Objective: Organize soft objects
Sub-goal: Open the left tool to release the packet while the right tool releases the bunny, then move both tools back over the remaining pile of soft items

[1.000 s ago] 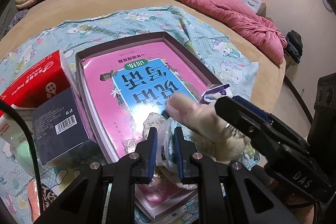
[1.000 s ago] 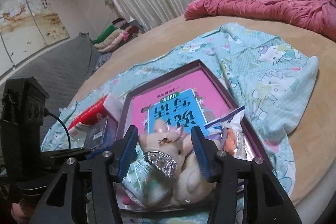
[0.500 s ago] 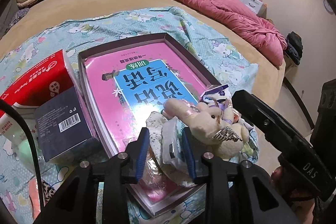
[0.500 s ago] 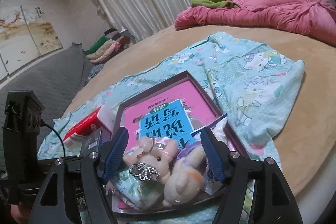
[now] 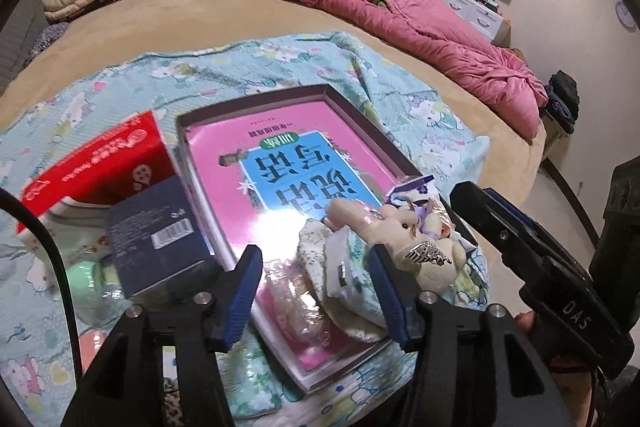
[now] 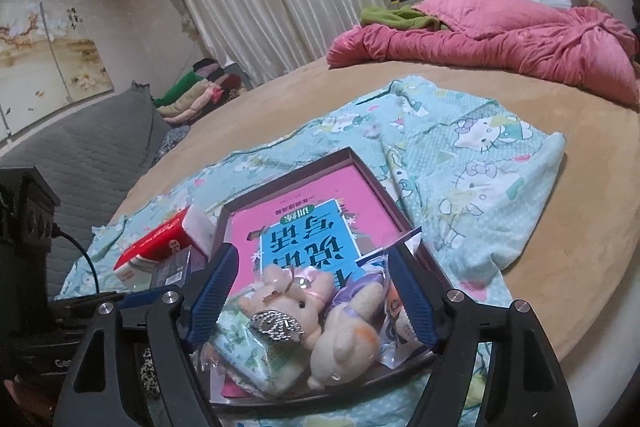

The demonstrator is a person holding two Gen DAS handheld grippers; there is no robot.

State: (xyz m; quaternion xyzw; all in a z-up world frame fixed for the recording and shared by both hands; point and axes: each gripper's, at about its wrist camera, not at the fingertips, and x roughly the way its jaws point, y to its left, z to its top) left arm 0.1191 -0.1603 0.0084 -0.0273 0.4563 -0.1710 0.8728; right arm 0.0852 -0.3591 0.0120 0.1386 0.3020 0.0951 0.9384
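A shallow dark box point(image 5: 256, 103) point(image 6: 296, 173) holds a pink and blue book point(image 5: 288, 163) point(image 6: 308, 231). At its near end lie a cream plush rabbit point(image 5: 404, 231) point(image 6: 288, 297), a second plush with purple cloth point(image 6: 348, 331), a green floral packet point(image 5: 352, 267) point(image 6: 256, 351) and a clear wrapped packet point(image 6: 404, 319). My left gripper point(image 5: 316, 287) is open and empty just above the packet. My right gripper point(image 6: 312, 303) is open and empty, its fingers on either side of the plush toys without touching them.
The box lies on a Hello Kitty cloth point(image 5: 168, 75) point(image 6: 480, 155) on a tan bed. A red tissue pack point(image 5: 96, 163) point(image 6: 156, 247) and a dark blue carton point(image 5: 156, 235) stand left of the box. A pink quilt point(image 5: 420, 23) point(image 6: 500, 39) lies at the far side.
The left gripper has opened, let go of the floral packet and drawn back. The right gripper has opened wider, released the plush toys and pulled back and up.
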